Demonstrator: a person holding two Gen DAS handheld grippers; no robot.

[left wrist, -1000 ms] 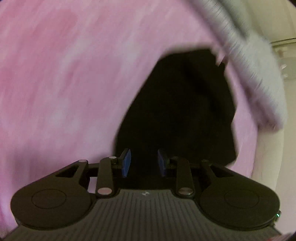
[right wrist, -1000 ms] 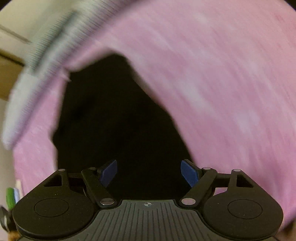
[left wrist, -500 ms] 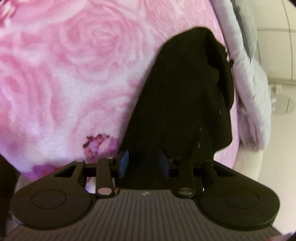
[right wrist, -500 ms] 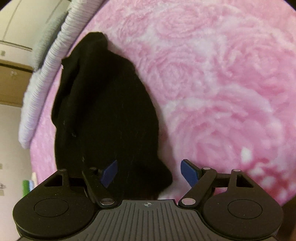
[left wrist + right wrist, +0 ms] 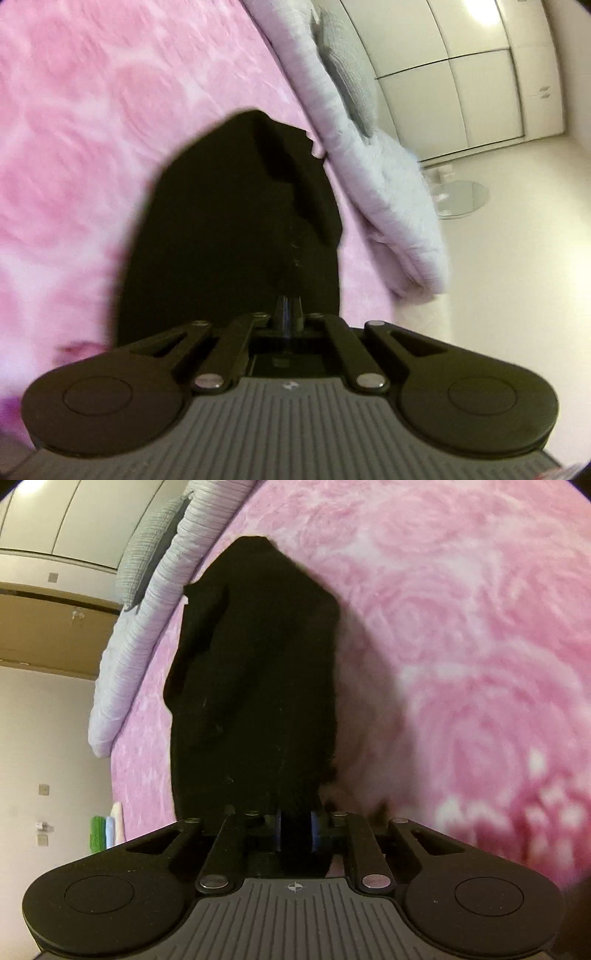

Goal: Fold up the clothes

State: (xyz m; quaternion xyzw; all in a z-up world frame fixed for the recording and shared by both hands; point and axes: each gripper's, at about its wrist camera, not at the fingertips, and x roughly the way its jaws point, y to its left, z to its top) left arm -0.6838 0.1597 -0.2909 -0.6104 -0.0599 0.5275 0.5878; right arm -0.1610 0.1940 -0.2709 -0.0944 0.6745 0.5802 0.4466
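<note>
Black fabric garment (image 5: 229,229) lies on pink rose-patterned fleece blanket (image 5: 74,129), near its edge beside grey ribbed quilt (image 5: 388,177). Left gripper (image 5: 289,308) is fully clamped on garment's near hem. Right gripper (image 5: 296,829) jaws narrow, closing, black fabric pinched between blue pads.

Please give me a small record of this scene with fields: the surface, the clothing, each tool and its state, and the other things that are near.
surface: pink fleece blanket with rose pattern
clothing: black soft fabric garment, lying on the blanket, near end at both tools
left tool: shut, fingers together at the garment's near edge; whether cloth is pinched cannot be told
right tool: closing, with black cloth between the blue pads
nearby: pale lilac ribbed plush pillow along the blanket's edge, past the garment; grey knitted cushion behind it
</note>
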